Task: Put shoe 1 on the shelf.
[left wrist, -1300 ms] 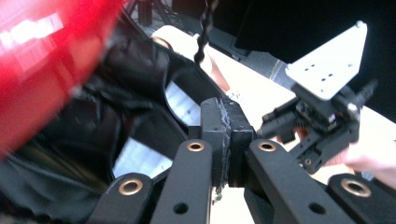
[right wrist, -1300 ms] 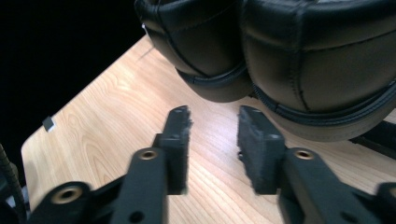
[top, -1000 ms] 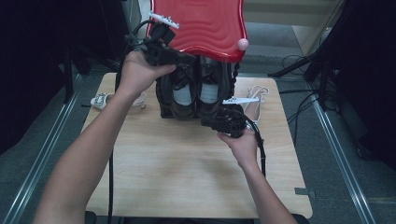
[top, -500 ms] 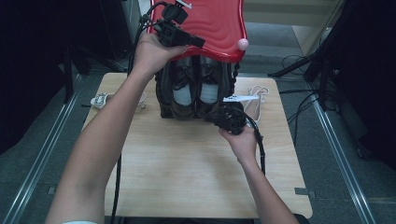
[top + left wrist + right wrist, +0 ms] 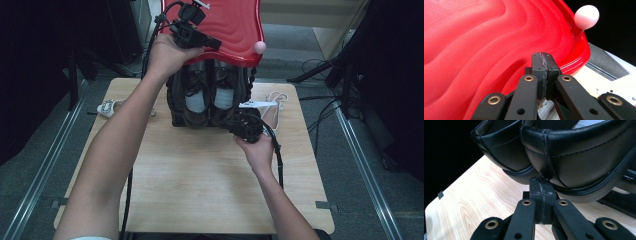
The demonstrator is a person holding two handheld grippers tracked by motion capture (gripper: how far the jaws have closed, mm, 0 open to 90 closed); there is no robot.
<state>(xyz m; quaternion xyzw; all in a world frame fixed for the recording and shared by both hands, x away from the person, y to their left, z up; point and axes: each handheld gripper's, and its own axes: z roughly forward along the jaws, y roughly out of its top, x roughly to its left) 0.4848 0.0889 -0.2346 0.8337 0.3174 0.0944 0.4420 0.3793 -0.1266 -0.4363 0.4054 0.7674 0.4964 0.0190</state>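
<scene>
A glossy red wavy top (image 5: pixel 235 30) with a pink ball (image 5: pixel 260 47) at its corner sits over a dark rack holding a pair of black leather shoes (image 5: pixel 210 95). My left gripper (image 5: pixel 214 45) lies over the red top's near left part, shut with nothing between its pads. In the left gripper view the shut tips (image 5: pixel 543 56) rest against the red surface (image 5: pixel 474 50), and the pink ball (image 5: pixel 586 17) stands beyond. My right gripper (image 5: pixel 239 125) is at the rack's near right foot, shut. Its tips (image 5: pixel 541 181) sit right under a black shoe's heel (image 5: pixel 574 152).
The rack stands at the far middle of a light wooden table (image 5: pixel 200 190). A small white object (image 5: pixel 107 106) lies at the table's far left, and a white part with a cord (image 5: pixel 260 104) lies to the right of the rack. Metal rails and stand legs flank the table.
My left hand has swung from the rack's upper left side up and across onto the red top. The right hand has stayed at the rack's near right corner.
</scene>
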